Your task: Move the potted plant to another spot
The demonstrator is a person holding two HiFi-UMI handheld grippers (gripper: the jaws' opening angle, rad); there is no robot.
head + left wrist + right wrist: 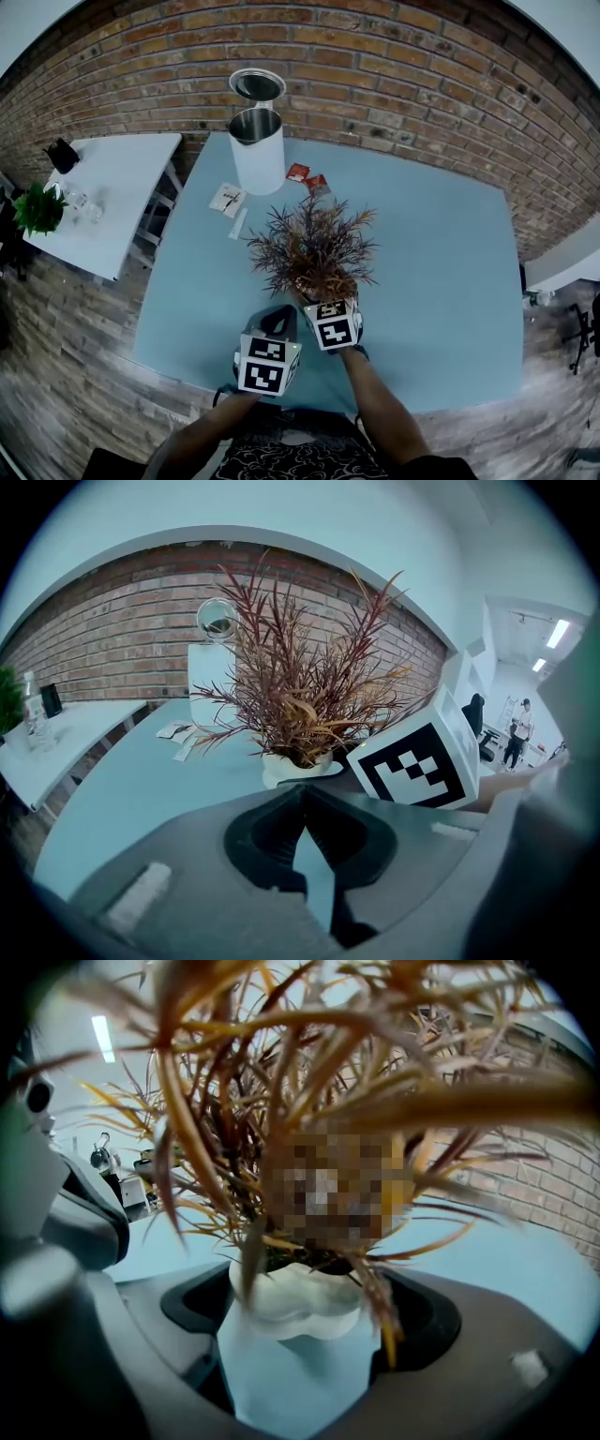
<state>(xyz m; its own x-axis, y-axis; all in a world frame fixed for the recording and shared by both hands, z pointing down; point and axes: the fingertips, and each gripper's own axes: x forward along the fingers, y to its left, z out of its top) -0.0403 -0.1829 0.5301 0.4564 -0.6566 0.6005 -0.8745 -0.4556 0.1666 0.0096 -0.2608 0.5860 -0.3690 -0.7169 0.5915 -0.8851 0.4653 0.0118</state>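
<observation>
The potted plant (314, 251), reddish-brown spiky leaves in a small white pot (295, 1302), stands on the blue table (441, 281) near its front edge. My right gripper (298, 1290) is open, and the pot sits between its jaw tips, with leaves hiding the right contact. In the head view the right gripper (325, 307) is just in front of the plant. My left gripper (276, 323) hangs to the left and nearer, shut with nothing in it. In the left gripper view its tips (302, 795) point at the pot (298, 766) and the right gripper's marker cube (418, 761).
A tall white kettle (256, 145) with its lid up stands at the table's far edge. Two red packets (307, 176) and white sachets (228, 200) lie between it and the plant. A white side table (112, 187) with a green plant (37, 208) is at the left. Behind is a brick wall.
</observation>
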